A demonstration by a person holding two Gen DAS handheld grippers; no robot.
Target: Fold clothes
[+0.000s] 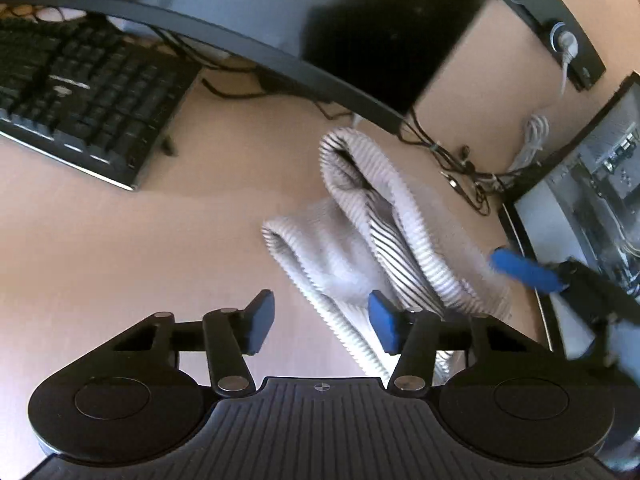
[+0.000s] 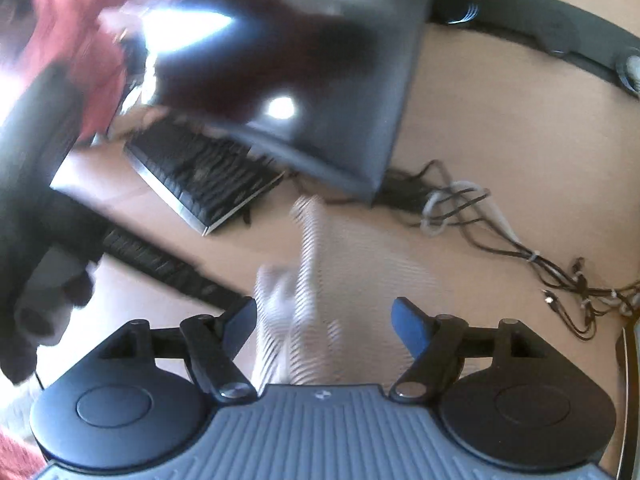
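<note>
The surface [image 1: 120,248] is a pale tan desk top lit by warm daylight. On its far left lies a black keyboard [image 1: 80,92], and a dark monitor [image 1: 360,32] leans over the middle, its screen throwing glare in the right wrist view. Behind the monitor a tangle of black and white cables [image 1: 472,172] trails across the surface, and a black power strip [image 1: 560,36] runs along the back edge with a white plug seated in it. At the right edge stands an open computer case [image 1: 600,184], only partly in frame.

The striped garment [image 1: 372,240], grey-white with fine dark lines, lies crumpled in a loose heap on the surface between the keyboard and the case.

The left hand-held gripper [image 1: 320,322] has its blue pads spread apart; its right pad [image 1: 382,320] sits just over the garment's near edge, pinching nothing. The right hand-held gripper [image 2: 324,324] is also spread wide, with the garment lying between and beyond its fingers; its blue fingertip [image 1: 524,270] shows at the garment's right side in the left wrist view.

The right wrist view is heavily blurred: the garment's stripes smear, and a red-sleeved, dark-gloved figure [image 2: 52,120] at left is hard to make out.
</note>
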